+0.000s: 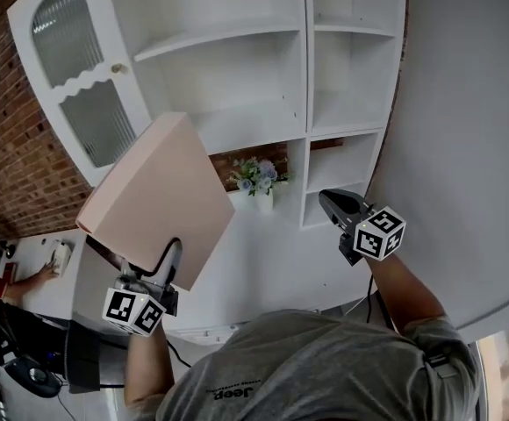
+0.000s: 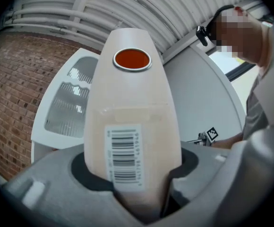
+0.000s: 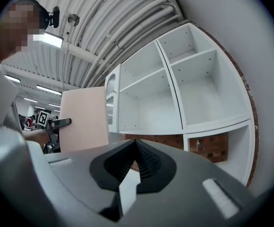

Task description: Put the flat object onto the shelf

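The flat object is a pale pink box (image 1: 162, 196), held up tilted in front of the white shelf unit (image 1: 224, 35). My left gripper (image 1: 161, 268) is shut on its lower edge. In the left gripper view the box (image 2: 132, 93) stands between the jaws, showing a barcode label and a round orange sticker. My right gripper (image 1: 332, 202) hangs to the right of the box, level with the lower compartments and pointing at the shelves. Its jaws meet at the tips (image 3: 134, 144) with nothing between them. The right gripper view shows the box (image 3: 82, 117) to the left of the open shelf compartments (image 3: 151, 103).
A cabinet door with glass panes (image 1: 83, 86) stands open left of the shelves. A small vase of flowers (image 1: 259, 182) sits in a lower niche backed by brick. A brick wall (image 1: 0, 156) lies at far left, with a person's hand at a desk (image 1: 35, 277).
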Demonstrator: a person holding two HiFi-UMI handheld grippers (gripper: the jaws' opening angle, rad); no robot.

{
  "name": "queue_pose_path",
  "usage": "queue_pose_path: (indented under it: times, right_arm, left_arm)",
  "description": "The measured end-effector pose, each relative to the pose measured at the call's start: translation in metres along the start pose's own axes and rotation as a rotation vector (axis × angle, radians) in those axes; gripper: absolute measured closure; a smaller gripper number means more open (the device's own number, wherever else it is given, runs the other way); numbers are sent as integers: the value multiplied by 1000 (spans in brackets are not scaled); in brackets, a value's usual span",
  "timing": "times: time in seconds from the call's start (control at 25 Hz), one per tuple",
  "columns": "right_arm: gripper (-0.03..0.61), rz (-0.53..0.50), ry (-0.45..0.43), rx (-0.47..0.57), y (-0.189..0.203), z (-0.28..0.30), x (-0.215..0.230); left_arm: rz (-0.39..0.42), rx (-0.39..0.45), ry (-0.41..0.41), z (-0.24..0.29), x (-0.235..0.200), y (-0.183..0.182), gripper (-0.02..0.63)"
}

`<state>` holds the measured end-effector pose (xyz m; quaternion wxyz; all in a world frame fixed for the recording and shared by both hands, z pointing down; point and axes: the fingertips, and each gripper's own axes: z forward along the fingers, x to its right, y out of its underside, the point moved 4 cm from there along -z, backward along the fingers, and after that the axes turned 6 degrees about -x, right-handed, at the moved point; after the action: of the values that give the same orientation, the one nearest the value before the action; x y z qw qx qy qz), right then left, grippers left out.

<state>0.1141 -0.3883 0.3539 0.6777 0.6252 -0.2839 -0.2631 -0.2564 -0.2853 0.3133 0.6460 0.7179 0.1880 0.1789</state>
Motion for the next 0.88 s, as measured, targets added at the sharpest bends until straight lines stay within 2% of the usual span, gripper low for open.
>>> queue_pose_path:
  times: [0.32, 0.48, 0.68, 0.88]
  right_arm:
    - [572, -90, 49, 39, -76, 2, 0]
    - [572, -154, 71, 46, -111, 5, 6]
    - [572, -140, 61, 60, -158, 12, 16]
    - [572, -185, 95, 54, -203, 18, 16]
  left_arm:
    - [249, 9, -1, 17, -1, -105, 311]
    - [310, 44, -12, 28, 7, -152, 311]
    - [386, 67, -38, 42, 12, -203, 311]
    - [482, 67, -62, 52, 20, -250, 311]
